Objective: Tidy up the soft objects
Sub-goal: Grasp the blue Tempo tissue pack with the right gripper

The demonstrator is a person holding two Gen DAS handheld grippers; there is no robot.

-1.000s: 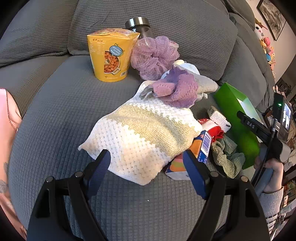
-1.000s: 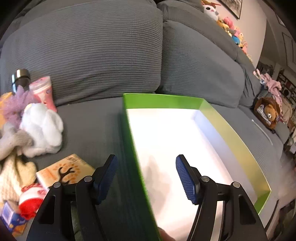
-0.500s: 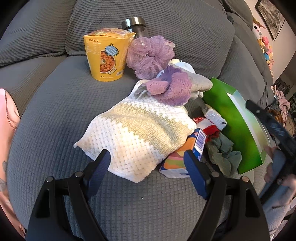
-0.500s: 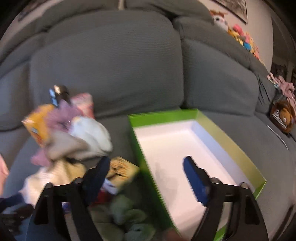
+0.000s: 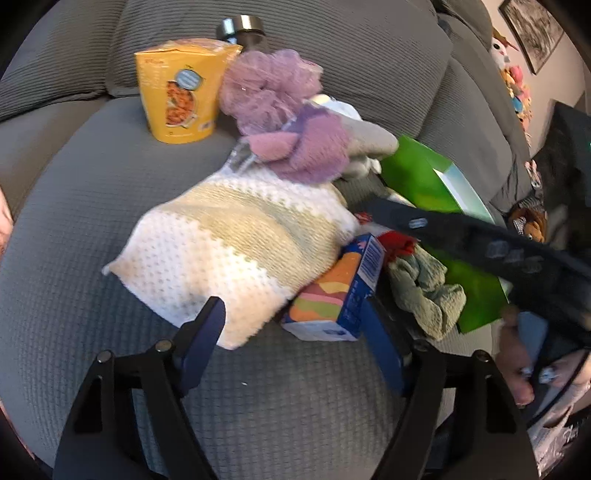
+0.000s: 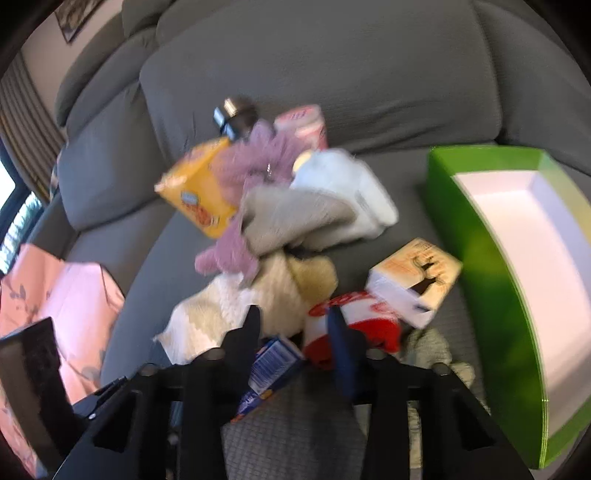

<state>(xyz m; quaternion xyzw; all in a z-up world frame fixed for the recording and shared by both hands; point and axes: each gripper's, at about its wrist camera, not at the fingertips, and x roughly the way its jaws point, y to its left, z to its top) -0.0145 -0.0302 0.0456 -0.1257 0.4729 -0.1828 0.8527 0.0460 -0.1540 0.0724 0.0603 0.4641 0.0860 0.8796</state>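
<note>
A pile of things lies on a grey sofa. A cream and beige knit cloth [image 5: 229, 254] lies in front, with a purple knit cloth [image 5: 314, 147], a purple mesh pouf [image 5: 269, 88], a grey cloth [image 6: 295, 218], a white plush [image 6: 351, 184] and a green-grey rag [image 5: 428, 291] around it. My left gripper [image 5: 295, 332] is open just before the cream cloth's near edge. My right gripper [image 6: 295, 328] is open and empty above the pile, its fingers narrowly apart; it also shows as a dark bar in the left wrist view [image 5: 480, 243]. An empty green box [image 6: 517, 258] stands at the right.
Hard items sit in the pile: a yellow noodle cup [image 5: 181, 92], a dark bottle [image 5: 243, 29], a blue and orange carton [image 5: 340, 291], a beige carton [image 6: 413, 280], a red and white can [image 6: 354, 321], a pink can [image 6: 303, 122]. Pink fabric [image 6: 62, 295] lies at left.
My right gripper has swung left from over the green box to over the pile, and its fingers have come closer together. My left gripper has moved slightly nearer the cream cloth.
</note>
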